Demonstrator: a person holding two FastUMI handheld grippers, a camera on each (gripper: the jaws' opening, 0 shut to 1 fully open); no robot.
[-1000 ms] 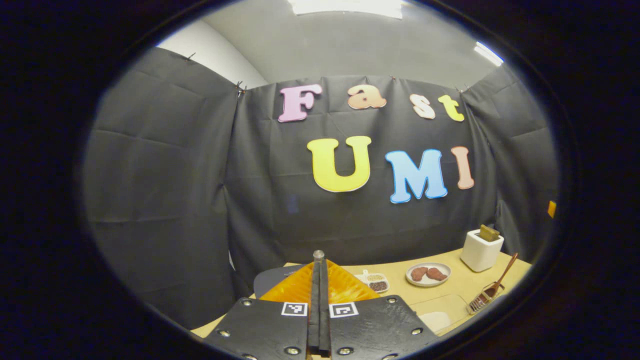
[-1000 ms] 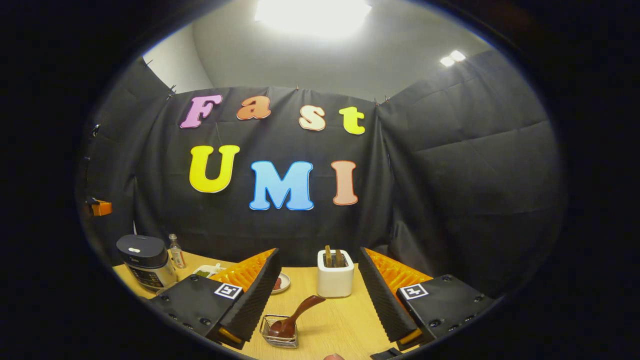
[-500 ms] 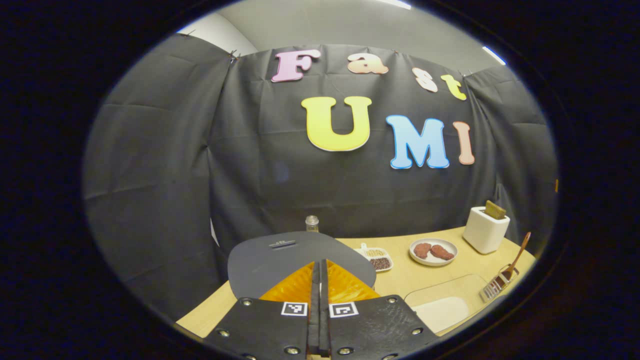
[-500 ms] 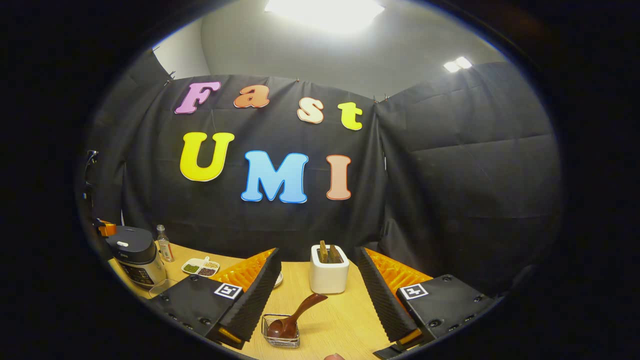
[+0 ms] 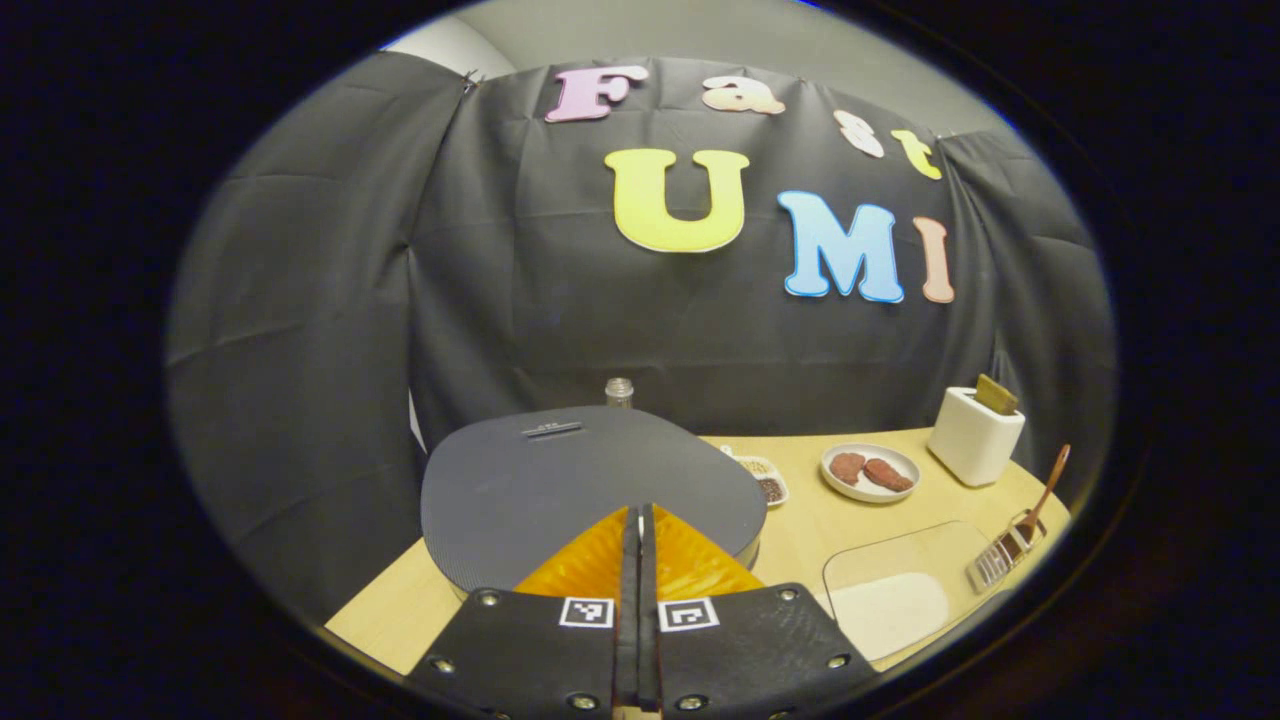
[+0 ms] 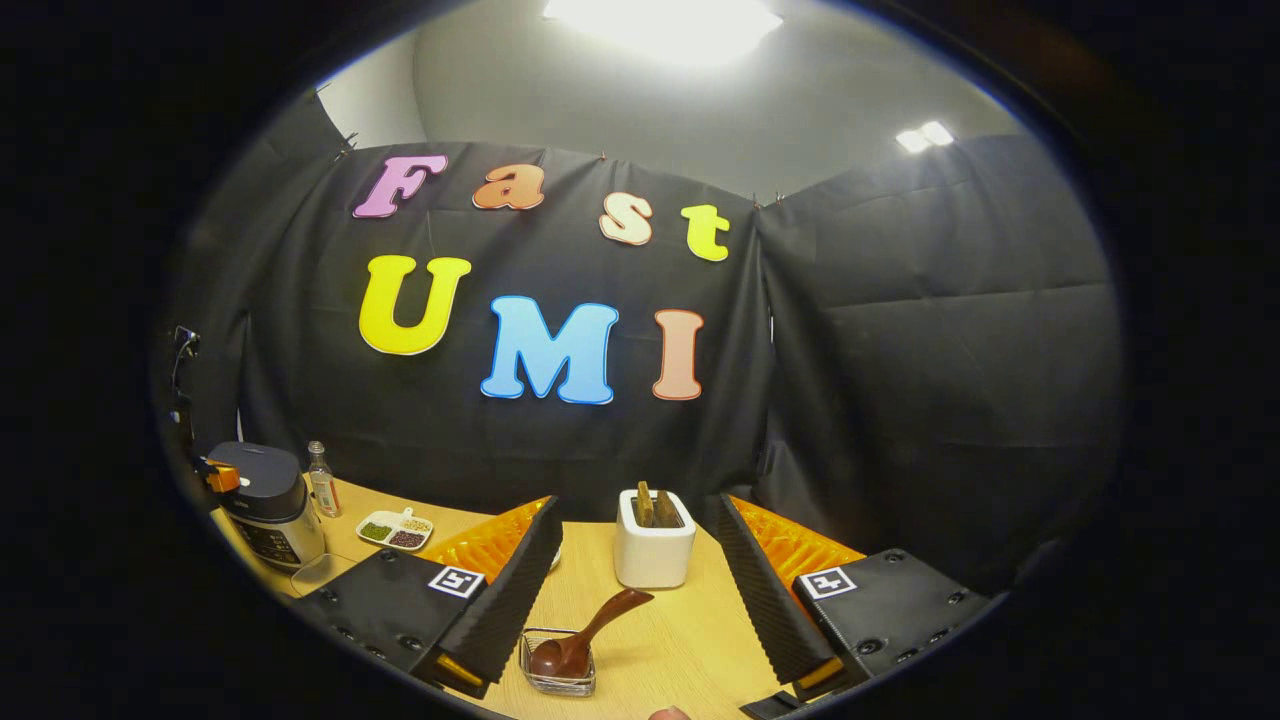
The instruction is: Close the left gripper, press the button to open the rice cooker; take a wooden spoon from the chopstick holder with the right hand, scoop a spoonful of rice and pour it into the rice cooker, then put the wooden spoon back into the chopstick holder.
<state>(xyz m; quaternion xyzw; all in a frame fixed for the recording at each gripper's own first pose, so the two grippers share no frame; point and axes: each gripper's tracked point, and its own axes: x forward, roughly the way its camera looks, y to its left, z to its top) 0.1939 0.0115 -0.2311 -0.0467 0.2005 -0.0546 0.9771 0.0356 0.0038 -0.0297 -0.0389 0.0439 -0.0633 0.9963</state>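
The left claw, fingers pressed together and holding nothing, sits over the rice cooker lid. Press straight down on the button. The right claw hangs wide open, empty.

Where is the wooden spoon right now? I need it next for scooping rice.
In the right gripper view, the wooden spoon rests bowl-down in a wire holder on the table, just in front of the white toaster.

Bare table lies open between the wire basket and the white holder behind it.
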